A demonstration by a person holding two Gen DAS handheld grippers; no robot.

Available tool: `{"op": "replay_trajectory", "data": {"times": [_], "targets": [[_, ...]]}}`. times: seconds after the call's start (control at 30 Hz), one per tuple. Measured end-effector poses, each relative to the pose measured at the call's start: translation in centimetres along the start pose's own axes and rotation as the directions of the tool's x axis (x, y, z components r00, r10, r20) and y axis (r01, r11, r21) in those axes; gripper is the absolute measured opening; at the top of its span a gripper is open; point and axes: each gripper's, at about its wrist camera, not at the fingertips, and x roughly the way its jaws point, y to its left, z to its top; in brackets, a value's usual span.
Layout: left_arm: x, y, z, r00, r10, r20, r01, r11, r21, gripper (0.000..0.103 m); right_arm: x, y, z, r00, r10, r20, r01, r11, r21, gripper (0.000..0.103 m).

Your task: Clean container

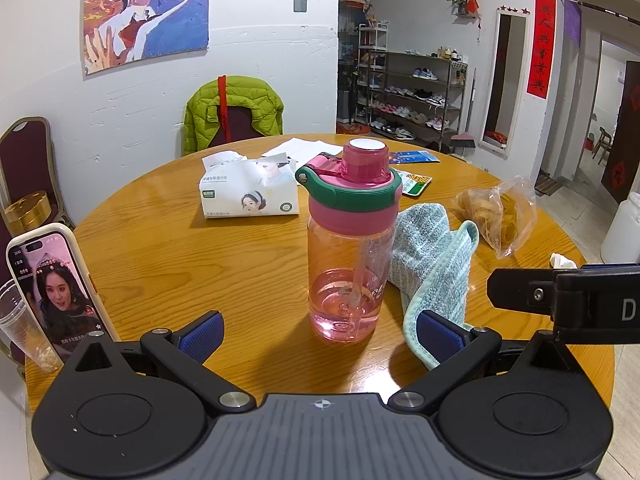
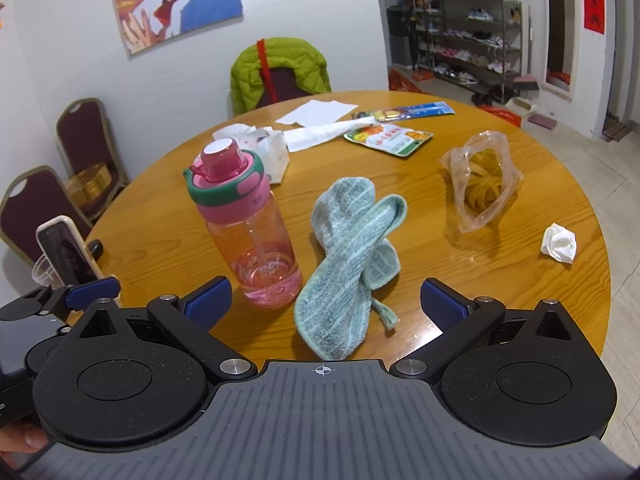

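Bottle: a clear pink plastic water bottle point(image 1: 347, 240) with a pink cap and a green collar stands upright on the round wooden table point(image 1: 168, 256), near its front edge; a little liquid and a straw show inside.
Cloth: a crumpled light-blue ribbed cleaning cloth point(image 2: 352, 256) lies on the table just to the right of the bottle, close against its base in the left wrist view.
Left claw: the left claw point(image 1: 320, 332) is spread wide, its blue-padded fingers either side of the bottle's foot but short of it, nothing pinched.
Right claw: the right claw point(image 2: 326, 300) is spread wide too, hanging over the near end of the cloth with both pads clear of it.
Behind: a white tissue pack point(image 1: 250, 192) sits beyond the bottle, and a clear plastic bag of yellow rubber bands point(image 2: 482, 178) lies to the right, well apart from the cloth.
Left edge: a white-cased phone point(image 1: 56, 292) leans upright against a clear plastic cup point(image 1: 22, 320).
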Motion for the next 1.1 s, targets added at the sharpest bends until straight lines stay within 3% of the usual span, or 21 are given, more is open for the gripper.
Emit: {"op": "replay_trajectory", "data": {"times": [1.1], "targets": [[-0.23,0.21,0.18,1.0,0.002,-0.006,-0.002,1.0,0.002,0.102,0.18,-0.03,-0.09,1.0,0.006,-0.007,-0.006,1.0,0.003,0.103]]}}
